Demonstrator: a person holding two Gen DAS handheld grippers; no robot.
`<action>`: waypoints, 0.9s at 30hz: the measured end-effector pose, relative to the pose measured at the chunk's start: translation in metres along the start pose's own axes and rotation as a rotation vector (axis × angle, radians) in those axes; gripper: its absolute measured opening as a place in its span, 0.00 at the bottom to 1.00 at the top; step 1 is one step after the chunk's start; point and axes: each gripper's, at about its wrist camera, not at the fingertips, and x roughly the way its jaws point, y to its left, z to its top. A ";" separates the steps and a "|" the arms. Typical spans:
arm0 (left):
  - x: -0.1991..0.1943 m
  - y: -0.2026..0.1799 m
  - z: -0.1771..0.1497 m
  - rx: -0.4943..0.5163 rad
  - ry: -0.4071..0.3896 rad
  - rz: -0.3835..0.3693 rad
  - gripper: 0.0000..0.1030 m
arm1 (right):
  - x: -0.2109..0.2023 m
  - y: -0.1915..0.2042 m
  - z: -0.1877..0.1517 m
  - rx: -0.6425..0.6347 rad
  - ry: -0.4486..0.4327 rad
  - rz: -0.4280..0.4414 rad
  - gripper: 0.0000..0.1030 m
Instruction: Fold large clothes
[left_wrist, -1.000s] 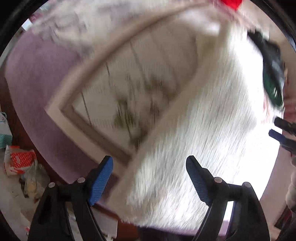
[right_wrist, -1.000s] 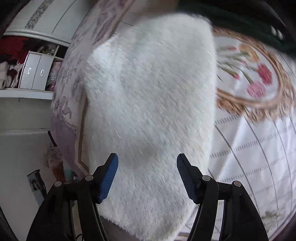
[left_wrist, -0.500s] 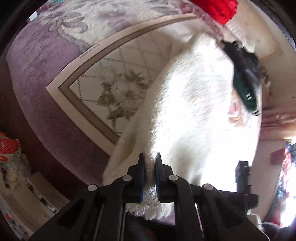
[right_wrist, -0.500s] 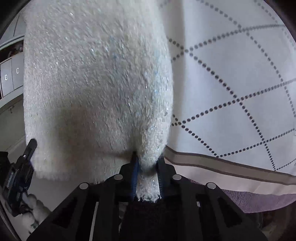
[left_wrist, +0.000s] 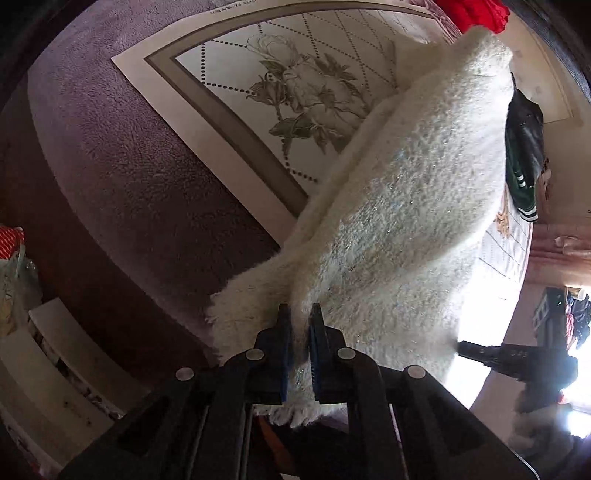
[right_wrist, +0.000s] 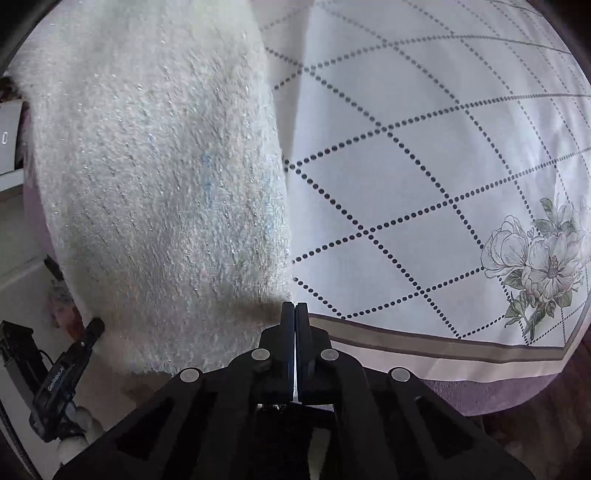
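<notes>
A white fluffy sweater lies on the bed, stretched away from me toward the far edge. My left gripper is shut on its near hem, with fabric pinched between the blue pads. In the right wrist view the sweater fills the left half. My right gripper is shut with its jaws pressed flat together and no fabric between them, right beside the sweater's near corner. The other gripper shows at lower left there.
The bed has a white quilt with dotted diamonds and flowers, and a purple fleece border. A dark green garment and a red one lie at the far side. Shelves stand beside the bed.
Both grippers went from open to shut on the sweater's hem. Since half a second ago the right gripper has lost the fabric and is shut empty; the left has lifted its hem.
</notes>
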 end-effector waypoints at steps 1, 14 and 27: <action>0.003 -0.001 0.002 0.006 0.002 -0.006 0.06 | -0.008 0.001 0.005 0.016 -0.017 -0.004 0.01; 0.009 0.006 -0.012 0.026 -0.029 -0.061 0.07 | -0.099 0.219 0.158 -0.255 -0.517 0.170 0.01; -0.033 0.009 0.002 -0.038 -0.001 -0.158 0.19 | -0.101 0.228 0.150 -0.325 -0.390 0.162 0.76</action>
